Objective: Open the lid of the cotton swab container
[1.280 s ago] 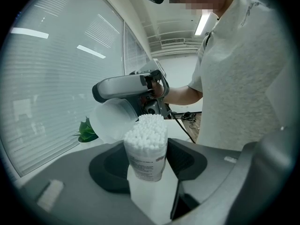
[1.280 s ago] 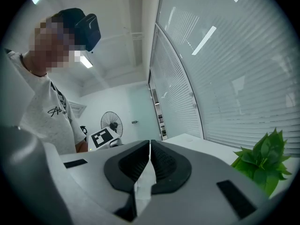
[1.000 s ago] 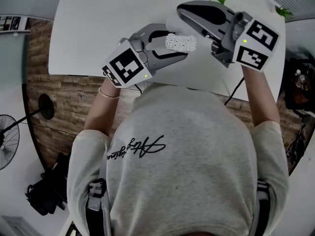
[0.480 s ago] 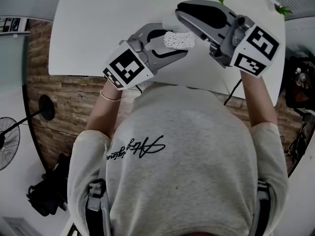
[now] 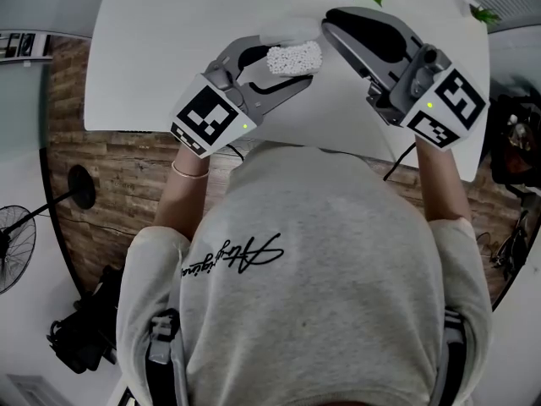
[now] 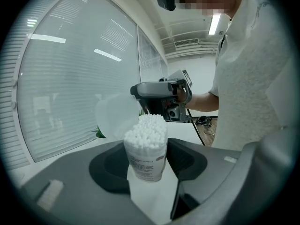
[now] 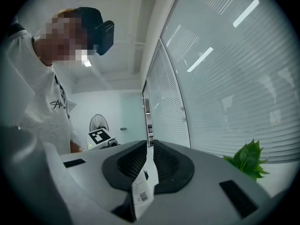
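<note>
Grip on cotton swab container (image 6: 145, 156) firm in left gripper (image 5: 292, 62) above white table (image 5: 169, 41), lid (image 6: 115, 116) tipped back, right gripper (image 7: 149, 161) jaws just opening to a narrow, empty slit; probably best held upright, right drawn clear without knocking it.

Between the matt grey plastic fingers (image 6: 70, 179) of the left gripper (image 6: 151, 149), whose dark inner pads (image 6: 108, 168) are looking smooth and dull, the clear glossy plastic cotton swab container (image 6: 145, 161) is showing a printed paper label and fluffy white cotton tips. Just beyond the fingertips, its cloudy translucent plastic lid (image 6: 113, 117) is looking smooth. Under the fingers, the white worktop (image 5: 161, 49) is appearing smooth and matt. Behind them, the person's pale grey sweater (image 5: 321, 277) is looking like soft knitted cloth.
</note>
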`<act>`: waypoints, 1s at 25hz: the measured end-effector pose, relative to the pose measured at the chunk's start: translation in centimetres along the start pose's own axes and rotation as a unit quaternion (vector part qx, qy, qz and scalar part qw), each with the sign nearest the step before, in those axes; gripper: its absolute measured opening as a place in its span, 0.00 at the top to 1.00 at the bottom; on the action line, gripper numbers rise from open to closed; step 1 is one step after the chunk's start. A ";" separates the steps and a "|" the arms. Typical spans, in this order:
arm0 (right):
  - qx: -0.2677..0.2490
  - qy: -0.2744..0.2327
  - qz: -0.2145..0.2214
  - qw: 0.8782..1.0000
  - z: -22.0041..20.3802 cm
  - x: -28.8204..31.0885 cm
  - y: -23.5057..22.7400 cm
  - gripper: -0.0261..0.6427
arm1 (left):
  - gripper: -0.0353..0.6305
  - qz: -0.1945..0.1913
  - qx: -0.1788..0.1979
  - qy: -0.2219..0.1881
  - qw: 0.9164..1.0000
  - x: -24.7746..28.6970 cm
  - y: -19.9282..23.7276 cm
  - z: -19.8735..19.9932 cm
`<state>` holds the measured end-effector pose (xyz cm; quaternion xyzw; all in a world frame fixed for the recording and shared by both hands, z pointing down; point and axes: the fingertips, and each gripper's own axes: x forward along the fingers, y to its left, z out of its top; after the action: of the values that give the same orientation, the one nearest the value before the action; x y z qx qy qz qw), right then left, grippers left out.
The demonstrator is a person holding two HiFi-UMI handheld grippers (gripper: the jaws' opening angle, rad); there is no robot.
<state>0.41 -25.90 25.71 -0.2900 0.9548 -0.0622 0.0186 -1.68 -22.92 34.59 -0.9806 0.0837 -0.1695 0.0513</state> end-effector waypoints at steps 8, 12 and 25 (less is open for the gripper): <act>-0.006 0.001 -0.042 0.999 -1.9 -1.9 -0.3 0.90 | 0.60 0.041 -0.015 0.009 0.999 -0.4 1.0 -1.1; 0.003 0.001 -0.061 0.998 -3.0 -2.6 -0.6 0.91 | 0.60 0.065 -0.032 0.000 0.997 -0.8 1.3 -1.6; 0.021 -0.006 -0.122 0.992 -5.3 -5.3 -1.9 0.94 | 0.60 0.116 -0.049 -0.011 0.992 -2.0 1.9 -2.2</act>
<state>5.51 -23.96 31.17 -0.4038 0.9108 -0.0827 0.0223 -4.55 -24.56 35.77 -0.9674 0.2043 -0.1476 0.0229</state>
